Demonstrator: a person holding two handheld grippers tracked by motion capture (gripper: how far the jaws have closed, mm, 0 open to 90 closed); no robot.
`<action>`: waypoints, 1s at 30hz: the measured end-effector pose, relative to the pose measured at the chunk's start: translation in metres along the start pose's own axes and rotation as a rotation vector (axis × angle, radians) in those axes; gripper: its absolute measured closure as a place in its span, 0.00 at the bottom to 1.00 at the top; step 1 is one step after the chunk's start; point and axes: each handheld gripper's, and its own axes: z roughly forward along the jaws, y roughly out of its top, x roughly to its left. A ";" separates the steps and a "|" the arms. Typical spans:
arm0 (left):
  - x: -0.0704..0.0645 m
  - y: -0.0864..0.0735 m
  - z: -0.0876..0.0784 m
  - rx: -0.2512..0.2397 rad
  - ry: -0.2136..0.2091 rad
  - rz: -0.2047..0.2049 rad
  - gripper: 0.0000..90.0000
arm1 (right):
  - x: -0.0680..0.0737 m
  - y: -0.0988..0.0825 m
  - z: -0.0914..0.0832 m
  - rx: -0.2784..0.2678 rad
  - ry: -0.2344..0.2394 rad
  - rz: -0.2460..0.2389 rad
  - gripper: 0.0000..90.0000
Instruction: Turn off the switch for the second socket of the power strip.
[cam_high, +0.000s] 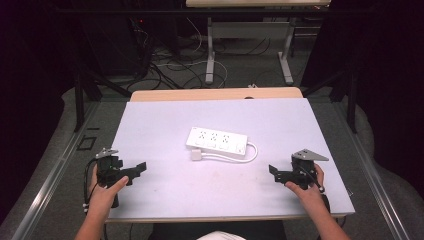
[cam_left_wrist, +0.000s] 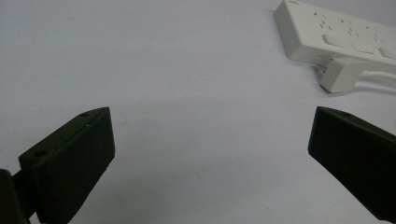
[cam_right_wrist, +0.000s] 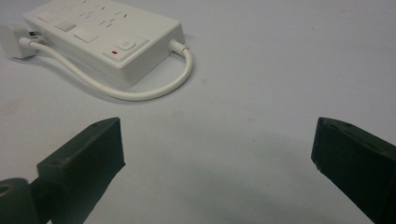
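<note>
From the high view, one white power strip (cam_high: 217, 142) lies mid-worktop (cam_high: 165, 115), its one cord (cam_high: 240, 158) looped to one plug (cam_high: 196, 155); the left gripper (cam_high: 141, 167) and right gripper (cam_high: 272, 170) flank it, well apart. In the left gripper view, jaws spread wide, empty. In the right gripper view, likewise released; one red mark (cam_right_wrist: 114, 52) beside one button (cam_right_wrist: 125, 45).

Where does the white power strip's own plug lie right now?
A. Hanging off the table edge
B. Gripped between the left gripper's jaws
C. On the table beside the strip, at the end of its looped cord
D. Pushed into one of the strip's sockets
C: the plug lies flat on the table against the power strip, its cord looping round from the strip's far end.
</note>
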 end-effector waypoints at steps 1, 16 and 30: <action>0.002 -0.001 0.001 0.001 0.004 -0.005 0.01 | 0.000 0.000 0.000 0.000 0.000 0.000 0.02; 0.015 -0.010 0.014 0.001 0.038 0.012 0.02 | 0.000 0.000 0.000 0.000 0.005 0.002 0.02; 0.022 -0.014 0.019 0.006 0.080 0.006 0.03 | -0.002 0.000 0.000 -0.006 -0.006 -0.003 0.02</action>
